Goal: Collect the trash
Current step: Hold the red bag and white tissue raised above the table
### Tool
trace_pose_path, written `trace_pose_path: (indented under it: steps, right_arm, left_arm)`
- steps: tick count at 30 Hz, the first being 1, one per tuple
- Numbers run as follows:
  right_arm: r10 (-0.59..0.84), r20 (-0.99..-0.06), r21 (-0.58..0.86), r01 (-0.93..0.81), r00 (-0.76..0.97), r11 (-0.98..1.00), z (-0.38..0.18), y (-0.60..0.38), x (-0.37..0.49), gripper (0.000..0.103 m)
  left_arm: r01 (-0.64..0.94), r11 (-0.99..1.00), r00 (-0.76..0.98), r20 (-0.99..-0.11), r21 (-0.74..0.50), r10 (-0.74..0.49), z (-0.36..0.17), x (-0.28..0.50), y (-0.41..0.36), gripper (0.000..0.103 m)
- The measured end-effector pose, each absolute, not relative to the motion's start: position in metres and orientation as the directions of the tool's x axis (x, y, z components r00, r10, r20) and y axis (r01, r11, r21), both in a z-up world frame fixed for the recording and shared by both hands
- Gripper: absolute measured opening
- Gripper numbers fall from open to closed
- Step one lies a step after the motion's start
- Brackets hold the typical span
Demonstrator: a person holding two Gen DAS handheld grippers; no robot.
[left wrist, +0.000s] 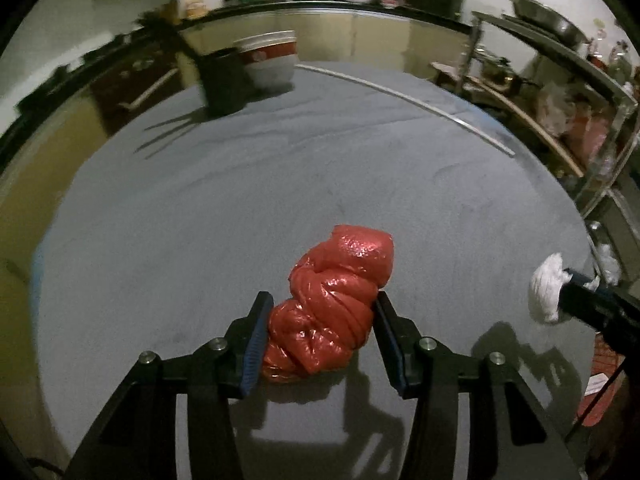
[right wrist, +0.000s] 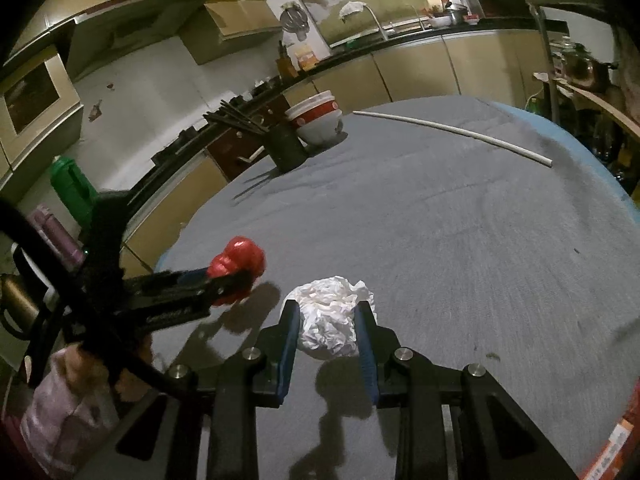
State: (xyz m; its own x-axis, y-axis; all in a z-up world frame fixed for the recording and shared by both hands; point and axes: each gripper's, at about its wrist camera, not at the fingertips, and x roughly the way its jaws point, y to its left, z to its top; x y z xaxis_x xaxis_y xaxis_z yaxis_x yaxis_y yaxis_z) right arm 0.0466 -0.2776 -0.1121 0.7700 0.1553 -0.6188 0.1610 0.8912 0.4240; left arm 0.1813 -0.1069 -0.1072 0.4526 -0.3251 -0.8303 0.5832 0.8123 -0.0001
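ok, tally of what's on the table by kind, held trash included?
Red crumpled plastic bag: 1
White crumpled paper wad: 1
Dark holder with sticks: 1
Stacked bowls: 1 stack
White rod: 1
Total: 5

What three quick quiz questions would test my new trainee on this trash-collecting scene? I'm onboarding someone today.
1. True or false: the left gripper is shut on the red bag.
2. What does the right gripper hold? A) white rod B) crumpled paper C) bowl
3. Fill in: the dark cup of sticks stands beside the stacked ____.

Key: 1 true; 2 B, the crumpled paper; 3 bowls.
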Motion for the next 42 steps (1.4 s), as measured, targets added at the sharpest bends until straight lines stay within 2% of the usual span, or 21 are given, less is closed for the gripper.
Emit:
trace_pose_path:
  steps: [9,21,35,42]
  right_arm:
    - [0.185,-0.611,0.435,0.131,0.770,0.891,-0.102,-0.256,0.013,0.030]
    - [0.169,-0.580,0.393,0.092,0.797,0.915,-0.074,-0.227,-0.031,0.030]
    - [0.157,-0.544,0.345,0.050,0.825,0.937,-0.053,-0.212,-0.057,0.030]
    - [0.118,-0.508,0.299,0.047,0.853,0.953,-0.043,-0.209,-0.073,0.030]
  left_arm:
    - [0.461,0.887,0.523,-0.809,0.005,-0.267,-0.090,0.113,-0.070,0.052]
    - [0.438,0.898,0.596,-0.761,0.038,-0.258,-0.066,0.061,-0.057,0.052]
    - [0.426,0.902,0.655,-0.713,0.073,-0.252,-0.043,0.030,-0.052,0.052]
    - [0.375,0.920,0.707,-0.678,0.119,-0.201,-0.034,0.030,-0.050,0.052]
